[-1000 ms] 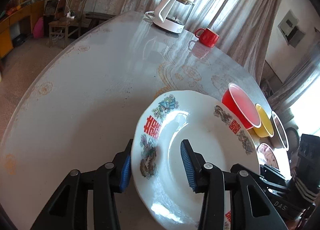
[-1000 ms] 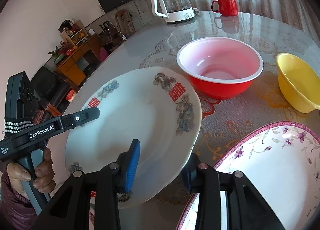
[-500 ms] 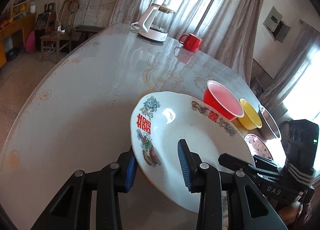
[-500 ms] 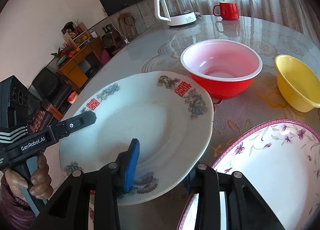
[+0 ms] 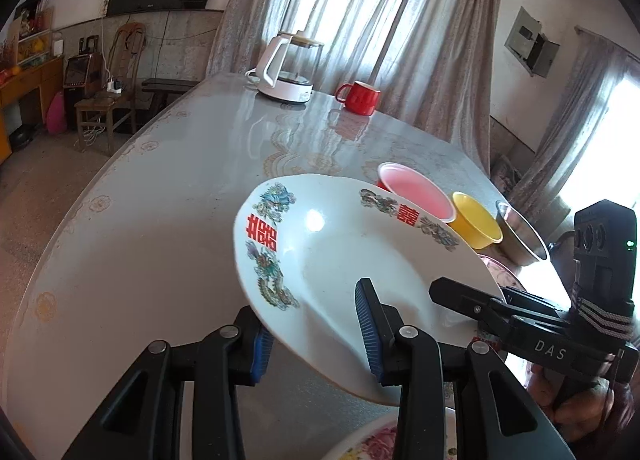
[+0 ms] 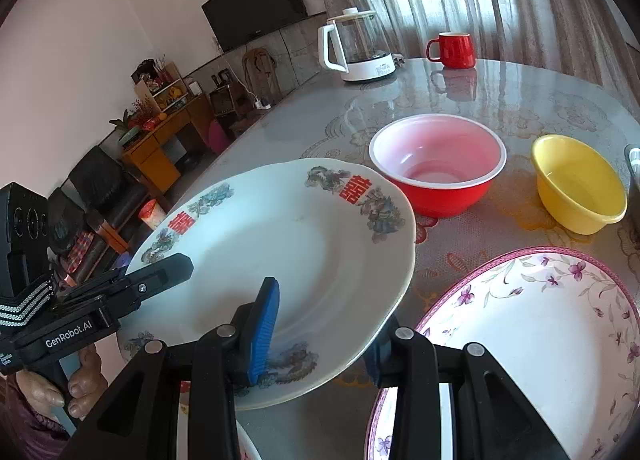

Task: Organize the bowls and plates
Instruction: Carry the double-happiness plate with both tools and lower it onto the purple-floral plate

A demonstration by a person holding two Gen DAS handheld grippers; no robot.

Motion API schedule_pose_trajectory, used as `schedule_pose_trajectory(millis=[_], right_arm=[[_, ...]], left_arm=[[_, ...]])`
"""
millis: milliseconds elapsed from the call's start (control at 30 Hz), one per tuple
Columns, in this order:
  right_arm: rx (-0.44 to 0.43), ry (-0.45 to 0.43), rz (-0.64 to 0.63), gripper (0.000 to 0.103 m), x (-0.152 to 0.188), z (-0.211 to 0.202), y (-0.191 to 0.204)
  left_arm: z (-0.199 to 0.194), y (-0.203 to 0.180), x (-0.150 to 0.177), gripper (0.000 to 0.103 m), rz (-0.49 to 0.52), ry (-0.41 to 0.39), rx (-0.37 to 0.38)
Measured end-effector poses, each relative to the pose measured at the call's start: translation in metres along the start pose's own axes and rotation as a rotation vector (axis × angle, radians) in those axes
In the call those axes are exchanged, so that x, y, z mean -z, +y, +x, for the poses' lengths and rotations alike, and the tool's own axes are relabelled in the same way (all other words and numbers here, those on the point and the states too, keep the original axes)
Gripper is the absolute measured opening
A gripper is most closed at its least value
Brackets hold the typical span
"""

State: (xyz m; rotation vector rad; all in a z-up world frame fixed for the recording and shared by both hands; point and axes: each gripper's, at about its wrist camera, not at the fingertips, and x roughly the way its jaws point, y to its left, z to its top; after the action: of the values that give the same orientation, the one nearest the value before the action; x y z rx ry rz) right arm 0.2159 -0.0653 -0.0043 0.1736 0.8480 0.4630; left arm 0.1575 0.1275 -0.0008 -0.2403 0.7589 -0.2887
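- I am holding the white plate in the air over the table with both grippers, and the biggest risk is that it is slipping out and breaking, since each grip is catching only the thin rim.
- My left gripper is clamping the plate's near edge, one blue pad under the rim and one on top, jaws mostly closed with only the rim between them; the plate is tilting in that view, so its weight is levering against a small bite.
- My right gripper is pinching the opposite edge the same way, narrowly open on the rim; if my two hands are pulling apart or twisting unevenly, one side could be popping free.
- The flowered plate is lying on the table just beside and below the held one; setting down carelessly, I am risking a rim-on-rim knock and a chip.
- The red bowl is sitting close behind the far edge of the held plate, so swinging forward could be nudging it.
- The yellow bowl is standing beside the red one, and a shove could be passing along to it.
- The kettle and the red mug are standing well apart at the far side, so I am judging them as little danger.
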Motion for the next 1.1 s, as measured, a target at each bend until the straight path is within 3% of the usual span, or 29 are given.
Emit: schedule_pose_trajectory(millis=[233,567,833,1100], right_arm=[[0.020,-0.061,-0.009,0.037,0.008,-0.030,-0.003],[0.057,-0.110,0.045,0.037,0.035,-0.085,-0.031],[0.128,-0.107,0.116,0.037,0.061,-0.120,-0.067],[0.206,-0.077,0.196,0.037,0.080,-0.129,-0.100]], left_arm=[[-0.012,-0.026,0.003,0.038,0.040,-0.025,0.020],[-0.021,-0.082,0.017,0.038,0.094,0.003,0.089],[-0.002,-0.128,0.032,0.038,0.127,0.085,0.154],[0.024,-0.152,0.045,0.039,0.123,0.175,0.176]])
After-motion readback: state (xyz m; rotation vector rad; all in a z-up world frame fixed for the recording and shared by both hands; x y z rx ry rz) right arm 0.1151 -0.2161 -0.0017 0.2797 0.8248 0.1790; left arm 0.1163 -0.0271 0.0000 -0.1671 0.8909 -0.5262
